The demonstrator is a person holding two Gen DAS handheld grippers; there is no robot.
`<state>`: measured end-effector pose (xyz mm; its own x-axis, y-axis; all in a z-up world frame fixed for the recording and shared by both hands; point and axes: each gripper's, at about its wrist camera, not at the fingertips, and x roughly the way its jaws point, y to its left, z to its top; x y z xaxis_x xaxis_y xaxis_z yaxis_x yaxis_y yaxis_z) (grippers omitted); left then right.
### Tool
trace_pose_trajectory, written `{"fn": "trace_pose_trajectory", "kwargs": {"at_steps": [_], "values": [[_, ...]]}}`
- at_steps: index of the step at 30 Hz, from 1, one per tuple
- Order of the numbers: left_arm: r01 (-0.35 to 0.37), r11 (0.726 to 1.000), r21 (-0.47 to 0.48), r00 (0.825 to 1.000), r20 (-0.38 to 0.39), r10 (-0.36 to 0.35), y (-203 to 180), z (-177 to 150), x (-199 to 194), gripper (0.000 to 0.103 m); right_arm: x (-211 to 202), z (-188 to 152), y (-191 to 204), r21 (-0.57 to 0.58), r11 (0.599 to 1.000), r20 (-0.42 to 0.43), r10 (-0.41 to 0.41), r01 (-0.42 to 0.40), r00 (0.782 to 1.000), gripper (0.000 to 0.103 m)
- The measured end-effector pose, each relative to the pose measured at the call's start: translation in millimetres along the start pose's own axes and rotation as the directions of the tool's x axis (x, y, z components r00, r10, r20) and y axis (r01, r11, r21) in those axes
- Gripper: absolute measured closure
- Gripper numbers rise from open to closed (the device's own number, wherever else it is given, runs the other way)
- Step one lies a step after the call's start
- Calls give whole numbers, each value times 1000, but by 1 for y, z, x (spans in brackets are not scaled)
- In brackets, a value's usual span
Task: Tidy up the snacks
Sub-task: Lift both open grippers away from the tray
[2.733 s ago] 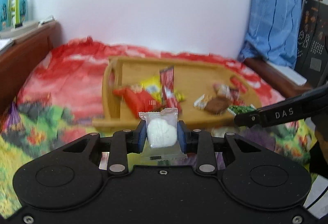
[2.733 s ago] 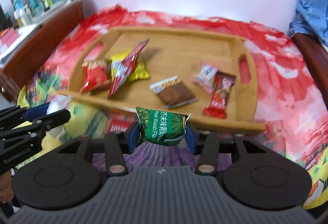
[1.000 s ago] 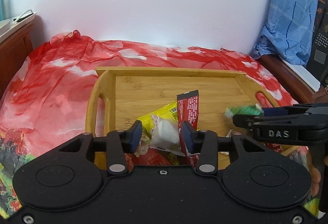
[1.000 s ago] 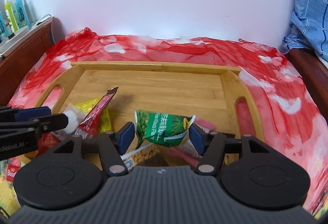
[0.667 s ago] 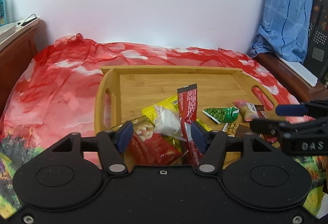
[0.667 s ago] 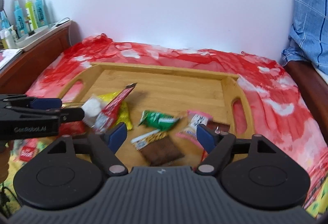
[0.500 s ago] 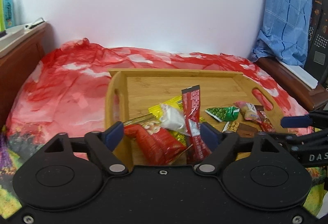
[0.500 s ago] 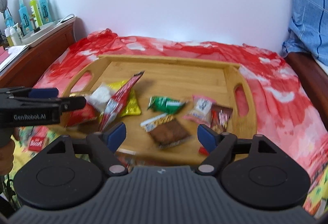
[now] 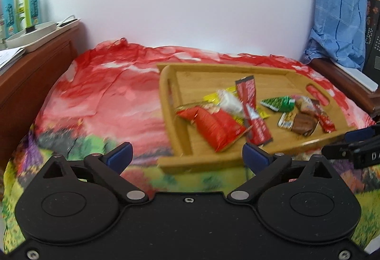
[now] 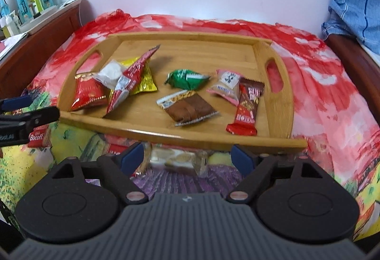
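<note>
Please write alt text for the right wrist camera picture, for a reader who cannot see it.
An open black two-finger right gripper with blue pads hovers before a wooden handled tray on a red floral cloth. The tray holds eight snacks, among them a green packet and a brown chocolate bar. A clear-wrapped snack lies on the cloth near the open fingers.

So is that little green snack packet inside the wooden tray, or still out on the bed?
Inside. The green packet lies flat on the wooden tray floor, within its rim, between other snacks.
</note>
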<state>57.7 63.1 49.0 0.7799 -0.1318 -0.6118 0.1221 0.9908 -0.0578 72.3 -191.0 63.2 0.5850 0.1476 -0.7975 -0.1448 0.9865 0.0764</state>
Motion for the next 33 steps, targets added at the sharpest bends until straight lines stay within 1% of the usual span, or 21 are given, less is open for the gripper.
{"fn": "trace_pose_trajectory", "kwargs": {"at_steps": [6, 9, 11, 13, 17, 21, 25, 29, 33], "values": [[-45, 999, 25, 999, 19, 44, 5, -18, -10, 2, 7, -8, 3, -1, 1000, -40, 3, -3, 999, 13], [-75, 997, 29, 997, 26, 74, 7, -25, -11, 1, 13, -13, 9, -51, 998, -53, -32, 29, 998, 14], [-90, 995, 32, 996, 17, 90, 8, -28, -9, 1, 16, -14, 11, -59, 998, -55, -33, 30, 998, 14], [-107, 994, 26, 994, 6, 107, 9, -30, -7, 1, 19, -14, 10, -43, 999, -64, -27, 24, 998, 14], [-109, 994, 13, 994, -26, 109, 13, -33, -1, 1, 22, -15, 10, -28, 999, -72, -20, 18, 997, 14], [-140, 989, -37, 987, -90, 136, 16, -39, 5, 1, 25, -16, 10, -23, 1000, -70, -23, 21, 997, 14], [-168, 981, -100, 983, -95, 159, 20, -46, 4, 1, 26, -15, 8, -4, 1000, -64, -18, 18, 998, 14], [-206, 971, -123, 974, -119, 192, 24, -51, 7, 1, 28, -16, 9, 1, 1000, -62, -15, 15, 998, 14], [-200, 969, -148, 976, -117, 184, 28, -54, 9, 1, 29, -15, 11, 1, 1000, -65, -7, 8, 998, 14]]}}
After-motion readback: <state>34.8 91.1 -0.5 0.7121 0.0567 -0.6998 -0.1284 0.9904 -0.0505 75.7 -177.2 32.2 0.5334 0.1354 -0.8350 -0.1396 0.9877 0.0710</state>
